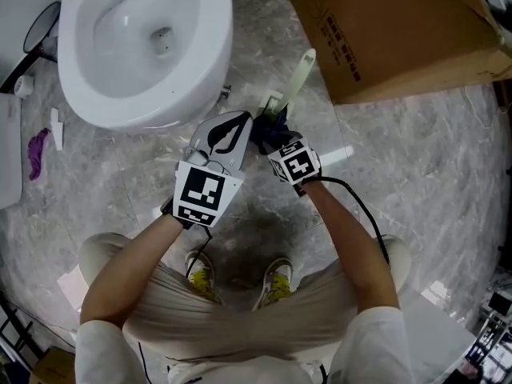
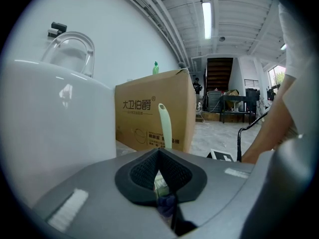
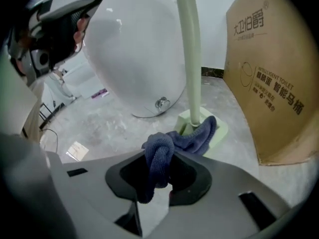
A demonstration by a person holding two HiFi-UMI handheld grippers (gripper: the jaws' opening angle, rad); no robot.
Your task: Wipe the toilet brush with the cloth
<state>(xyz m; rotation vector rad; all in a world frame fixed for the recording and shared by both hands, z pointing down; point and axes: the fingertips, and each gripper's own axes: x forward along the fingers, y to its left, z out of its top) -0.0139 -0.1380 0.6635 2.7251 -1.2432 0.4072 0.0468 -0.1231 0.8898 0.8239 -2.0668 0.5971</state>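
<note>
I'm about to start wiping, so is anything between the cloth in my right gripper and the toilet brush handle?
Nothing visible. The cloth, clamped in the right gripper, lies against the foot of the brush handle and drapes over its holder; the toilet and the cardboard box stand off to the sides.

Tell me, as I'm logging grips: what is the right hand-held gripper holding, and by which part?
The right hand-held gripper pinches the blue cloth at a bunched fold; the rest drapes on the brush stand.
</note>
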